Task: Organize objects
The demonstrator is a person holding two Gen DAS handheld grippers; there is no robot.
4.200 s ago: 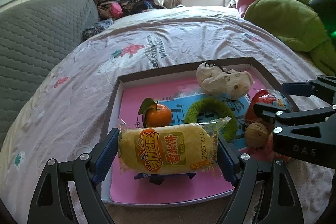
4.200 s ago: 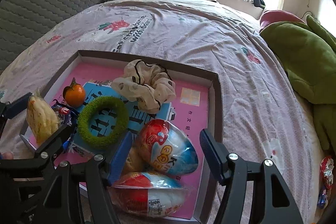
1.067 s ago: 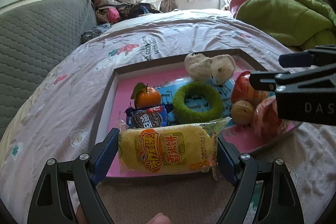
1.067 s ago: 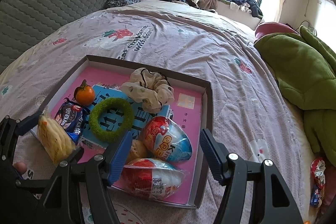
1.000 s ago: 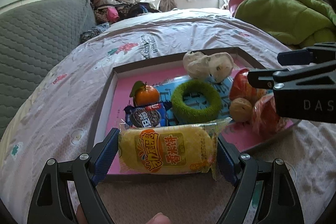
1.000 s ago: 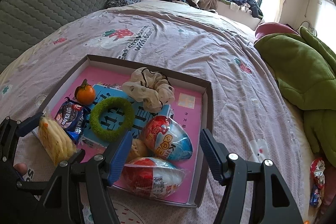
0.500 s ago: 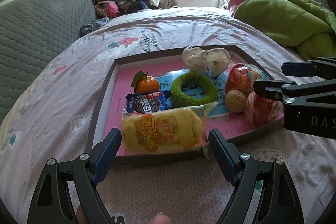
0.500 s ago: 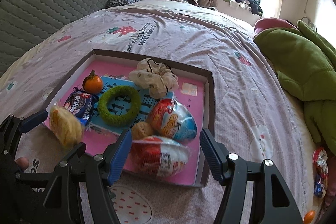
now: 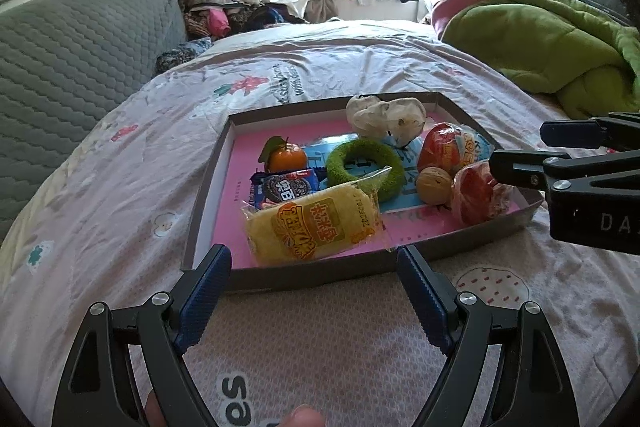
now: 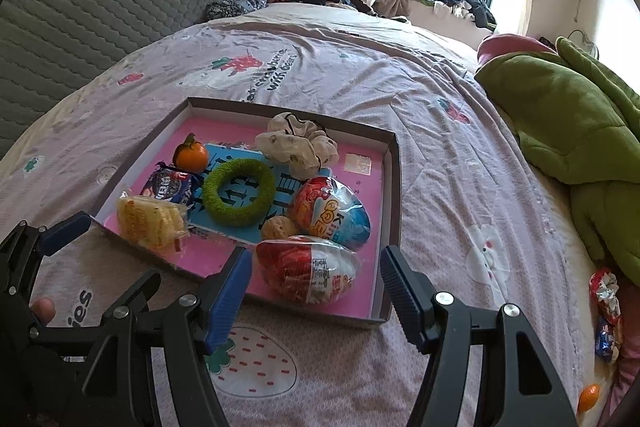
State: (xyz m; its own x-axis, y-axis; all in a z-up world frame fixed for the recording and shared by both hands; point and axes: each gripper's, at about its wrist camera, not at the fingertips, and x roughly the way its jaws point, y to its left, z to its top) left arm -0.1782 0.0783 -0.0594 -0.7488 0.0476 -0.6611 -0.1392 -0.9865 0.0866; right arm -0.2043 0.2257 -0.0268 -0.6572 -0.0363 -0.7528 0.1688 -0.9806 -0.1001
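A bed is carrying everything, its lilac sheet lying wrinkled under a shallow tray with a pink floor. Inside the tray, a red egg is lying at the near right edge, with a second, blue-and-red egg just behind it and a walnut tucked against both. A green ring is sitting in the middle, a cream scrunchie beyond it, and an orange and a cookie pack along the left side.

The yellow cake pack is lying at the tray's near left edge, its wrapper leaning over the ring and touching no tool.

The left tool is hanging just short of the tray with its jaws spread wide and nothing between them. The right tool is standing equally wide, also empty, with the red egg showing just beyond its tips.

Judging by this, the cake pack's placing looks finished, so the step in hand seems to be clearing away from the tray. A few small wrapped items are lying on the sheet far right, so the next move probably calls for swinging the right tool over there and closing on one of them.
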